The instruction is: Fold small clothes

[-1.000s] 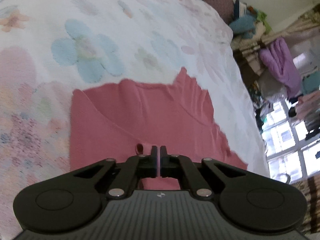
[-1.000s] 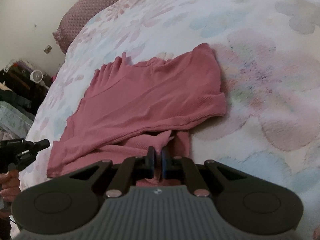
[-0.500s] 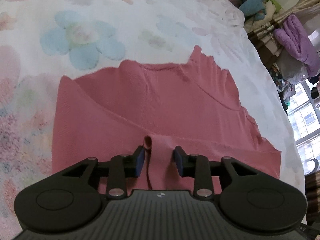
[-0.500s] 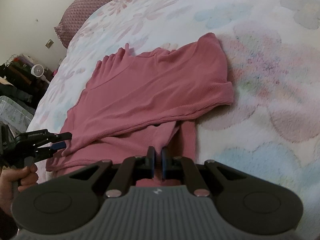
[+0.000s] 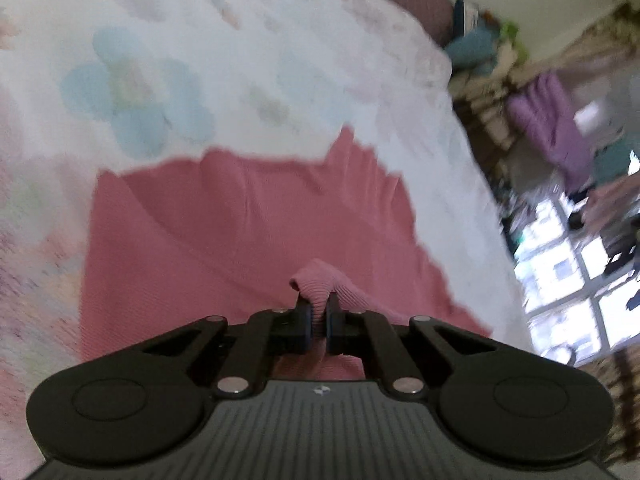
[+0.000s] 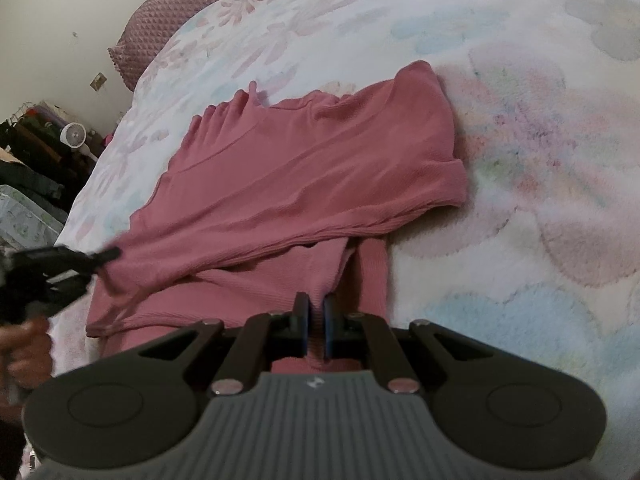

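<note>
Closest to me in the left wrist view, my left tool (image 5: 317, 320) is pinched tight on a bunched ridge of the pink top (image 5: 240, 216), the cloth squeezed up between the two fingers and poking out just ahead of them. In the right wrist view, my right tool (image 6: 316, 322) is likewise clamped on a strip of the same pink top (image 6: 304, 176), a narrow band of fabric caught between its closed fingers at the near hem.

Just beyond both tools the garment lies spread on the bed, on a floral quilt (image 6: 540, 160) of pale blue and pink flowers. One layer is folded over another: the upper flap runs diagonally across the lower part, and a short sleeve sits at its far right corner. From the right wrist view I see the left tool at the garment's left edge, blurred, with my hand (image 6: 28, 348) under it.

Farther off, a mauve textured pillow (image 6: 180, 12) rests at the head of the bed. Past the bed's edge the left wrist view shows a purple garment (image 5: 556, 128) hanging near a bright window (image 5: 576, 276); that side is blurred.
</note>
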`<control>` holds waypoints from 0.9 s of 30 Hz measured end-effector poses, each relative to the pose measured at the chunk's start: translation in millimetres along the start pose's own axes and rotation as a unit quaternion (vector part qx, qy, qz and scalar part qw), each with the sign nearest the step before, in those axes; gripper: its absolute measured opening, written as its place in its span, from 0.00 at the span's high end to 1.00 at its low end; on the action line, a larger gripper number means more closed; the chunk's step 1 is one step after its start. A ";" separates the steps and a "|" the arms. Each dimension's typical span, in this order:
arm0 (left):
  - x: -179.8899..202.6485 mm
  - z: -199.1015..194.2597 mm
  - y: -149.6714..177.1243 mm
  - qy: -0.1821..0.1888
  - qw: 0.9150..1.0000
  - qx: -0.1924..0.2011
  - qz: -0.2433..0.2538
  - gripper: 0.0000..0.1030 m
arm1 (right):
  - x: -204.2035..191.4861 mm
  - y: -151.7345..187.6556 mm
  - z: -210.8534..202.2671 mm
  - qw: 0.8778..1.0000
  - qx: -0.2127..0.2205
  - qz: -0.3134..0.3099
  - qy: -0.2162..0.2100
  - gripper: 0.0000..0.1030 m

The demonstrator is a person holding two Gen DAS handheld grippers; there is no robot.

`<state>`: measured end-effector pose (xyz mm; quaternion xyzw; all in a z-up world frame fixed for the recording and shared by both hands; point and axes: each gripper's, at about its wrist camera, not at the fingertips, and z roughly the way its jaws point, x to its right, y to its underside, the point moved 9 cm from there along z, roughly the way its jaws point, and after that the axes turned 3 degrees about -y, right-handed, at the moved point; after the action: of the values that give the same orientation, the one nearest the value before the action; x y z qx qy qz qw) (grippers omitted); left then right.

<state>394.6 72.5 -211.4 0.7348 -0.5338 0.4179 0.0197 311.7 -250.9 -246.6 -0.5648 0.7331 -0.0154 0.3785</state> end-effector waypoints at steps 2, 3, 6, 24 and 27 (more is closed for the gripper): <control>-3.6 -8.0 -8.3 -0.006 1.000 0.006 -0.001 0.95 | -0.6 1.1 1.3 1.000 -0.001 0.001 0.001 0.98; -8.6 -11.2 -11.4 -0.011 1.000 0.006 -0.004 0.95 | -1.6 1.7 1.9 1.000 -0.002 0.000 0.002 0.98; -24.8 -17.3 -13.4 -0.015 1.000 0.002 -0.023 0.95 | -3.6 2.1 3.4 1.000 -0.003 -0.003 0.003 0.98; -67.2 -29.1 -12.2 -0.065 0.997 0.003 -0.032 0.70 | 3.0 -8.7 3.7 1.000 -0.002 0.009 0.005 0.99; -75.6 -49.7 -19.7 -0.064 0.997 0.030 -0.042 0.65 | 10.1 -17.8 -7.3 1.000 0.010 0.024 -0.005 0.99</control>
<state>374.7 162.5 -218.9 0.7820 -0.4897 0.3851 -0.0191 321.3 -268.7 -238.8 -0.5434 0.7444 -0.0105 0.3879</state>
